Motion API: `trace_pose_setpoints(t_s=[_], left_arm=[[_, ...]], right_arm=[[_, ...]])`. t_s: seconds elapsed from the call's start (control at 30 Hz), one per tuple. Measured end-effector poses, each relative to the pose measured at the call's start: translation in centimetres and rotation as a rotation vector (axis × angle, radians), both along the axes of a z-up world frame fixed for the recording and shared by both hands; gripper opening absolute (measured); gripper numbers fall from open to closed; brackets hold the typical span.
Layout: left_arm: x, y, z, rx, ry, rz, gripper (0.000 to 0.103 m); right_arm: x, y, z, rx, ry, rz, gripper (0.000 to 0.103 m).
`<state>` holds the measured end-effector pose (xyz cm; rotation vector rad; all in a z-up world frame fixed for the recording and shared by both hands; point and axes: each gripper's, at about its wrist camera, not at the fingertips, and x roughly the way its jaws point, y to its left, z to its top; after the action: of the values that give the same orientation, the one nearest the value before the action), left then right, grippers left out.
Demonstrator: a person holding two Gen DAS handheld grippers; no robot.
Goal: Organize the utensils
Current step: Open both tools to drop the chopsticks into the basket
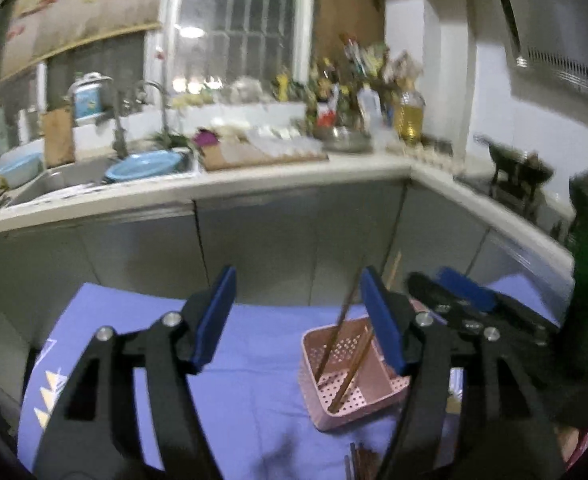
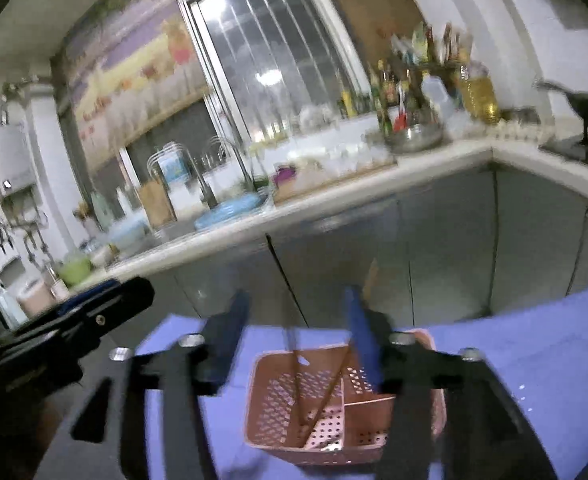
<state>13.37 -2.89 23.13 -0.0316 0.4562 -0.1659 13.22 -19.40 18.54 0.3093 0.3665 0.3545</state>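
Note:
A pink perforated utensil basket [image 1: 349, 376] with compartments stands on a blue cloth [image 1: 246, 392]. Two brown chopsticks [image 1: 335, 340] lean upright inside it. My left gripper [image 1: 297, 316] is open and empty, above the cloth to the left of the basket. More brown chopsticks [image 1: 359, 462] lie on the cloth near the front edge. In the right wrist view the basket [image 2: 345, 400] sits between and below my right gripper's fingers; the right gripper [image 2: 297, 340] is open and empty, with the chopsticks [image 2: 294, 376] standing between its jaws. The right gripper [image 1: 465, 292] also shows beyond the basket.
A kitchen counter [image 1: 294, 176] runs behind, with a sink [image 1: 74, 176], a blue plate [image 1: 146, 166], a cutting board [image 1: 262, 152], bottles and an oil jug [image 1: 409, 116]. Grey cabinet doors [image 1: 254, 236] stand just past the cloth. A stove [image 1: 517, 168] is at the right.

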Motion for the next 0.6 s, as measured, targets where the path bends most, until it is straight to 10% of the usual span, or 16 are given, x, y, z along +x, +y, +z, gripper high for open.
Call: trace_pose_setpoints(t_s=[0.13,0.23,0.43,0.6], left_arm=[[-4.6,2.2,-0.1,-0.04,-0.022,0.039,0.062],[-7.3,2.9,-3.8,-0.02,0.068,0.047,0.062],[-10.3,1.2,-16.1,0.029,0.414,-0.06,0.028],[-12.5,-0.9,-20.8,0.043,0.524,-0.116,0.025]], right_arm=[[-6.3,-1.7,1.0,0.045,-0.062,-0.004,0.083],[-10.0,-3.1,-2.2,0.079,0.054,0.033,0.09],[-14.9,-2.3,-14.0,-0.098,0.415,0.002,0.026],[-18.1,-0.1,-18.2,-0.205,0.488,0.015,0.022]])
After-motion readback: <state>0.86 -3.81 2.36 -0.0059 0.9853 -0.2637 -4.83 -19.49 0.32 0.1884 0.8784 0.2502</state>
